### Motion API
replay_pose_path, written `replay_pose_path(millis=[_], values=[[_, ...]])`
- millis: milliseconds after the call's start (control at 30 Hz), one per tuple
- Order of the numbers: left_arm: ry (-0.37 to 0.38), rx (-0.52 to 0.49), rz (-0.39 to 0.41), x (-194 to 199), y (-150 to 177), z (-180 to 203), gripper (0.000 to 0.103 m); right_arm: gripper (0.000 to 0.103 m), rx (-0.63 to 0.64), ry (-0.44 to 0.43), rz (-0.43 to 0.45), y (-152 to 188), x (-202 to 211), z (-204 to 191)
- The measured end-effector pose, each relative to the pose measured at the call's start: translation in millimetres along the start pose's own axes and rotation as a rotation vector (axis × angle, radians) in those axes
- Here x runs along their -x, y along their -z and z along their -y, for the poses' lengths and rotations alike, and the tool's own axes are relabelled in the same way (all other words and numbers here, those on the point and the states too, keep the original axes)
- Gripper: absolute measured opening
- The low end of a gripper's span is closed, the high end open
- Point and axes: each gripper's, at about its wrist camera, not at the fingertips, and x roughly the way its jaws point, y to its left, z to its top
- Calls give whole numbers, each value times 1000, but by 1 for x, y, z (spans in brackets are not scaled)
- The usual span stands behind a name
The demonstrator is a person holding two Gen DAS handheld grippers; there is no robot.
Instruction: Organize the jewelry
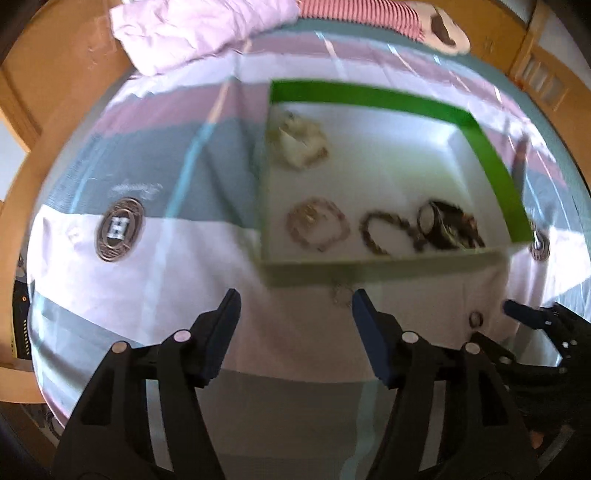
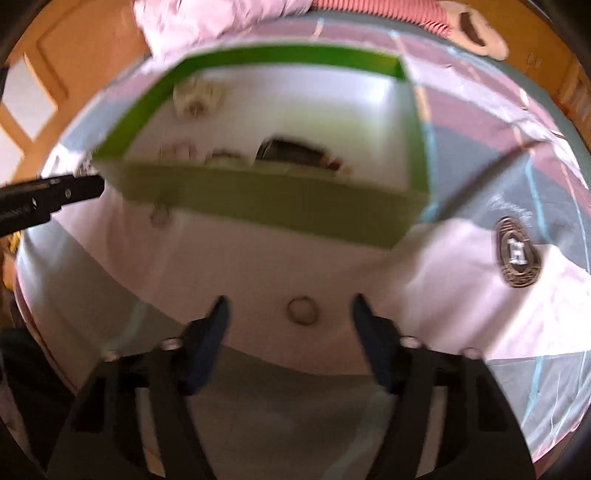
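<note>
A green-walled box with a white floor sits on the striped bedsheet; it also shows in the right wrist view. Inside lie a pale beaded piece, a pink bracelet, a dark bead bracelet and a dark watch. A small silvery piece lies on the sheet just outside the near wall, by my open left gripper. A ring lies on the sheet between the fingers of my open right gripper; the ring also shows in the left wrist view.
The sheet has pink, white and grey-blue stripes with a printed oval emblem. A pink crumpled quilt and a striped cushion lie at the far edge. A wooden bed frame surrounds the mattress.
</note>
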Motion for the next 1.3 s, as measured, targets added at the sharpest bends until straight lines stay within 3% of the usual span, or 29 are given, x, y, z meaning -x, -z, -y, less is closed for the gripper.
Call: replay_pose_path(millis=[200,233,267,300,533,733,867,1000,1100,1233,1300], values=[[-3,-51,-41,-15,5,18,64,48,30,38,-8,3,-16,-4],[-2,-50,-46,-17,5,19,64,40,28,35,-5,4,-14,-3],[-2,-48,-47,-20,5,20,64,22,23,27,-4,4,-13,-2],[-3,-46,-45,-22,4,20,64,20,17,22,-6,4,-12,-1],[20,-13,-57,-40,-1,24,64,20,4,8,-12,9,-8,-4],[-11,7,-78,-63,-3,28,63,22,-24,-4,-13,8,-3,5],[-37,3,-81,-69,-2,30,63,36,-23,8,0,9,3,7],[-46,-4,-80,-70,-2,32,62,36,-8,25,-28,12,-3,4],[-58,-2,-77,-70,-1,33,55,36,7,38,-22,16,-1,3],[-60,-2,-75,-67,1,33,31,35,-2,40,-19,10,-5,0],[-59,-6,-73,-64,2,34,27,31,0,41,-18,9,-5,-2]])
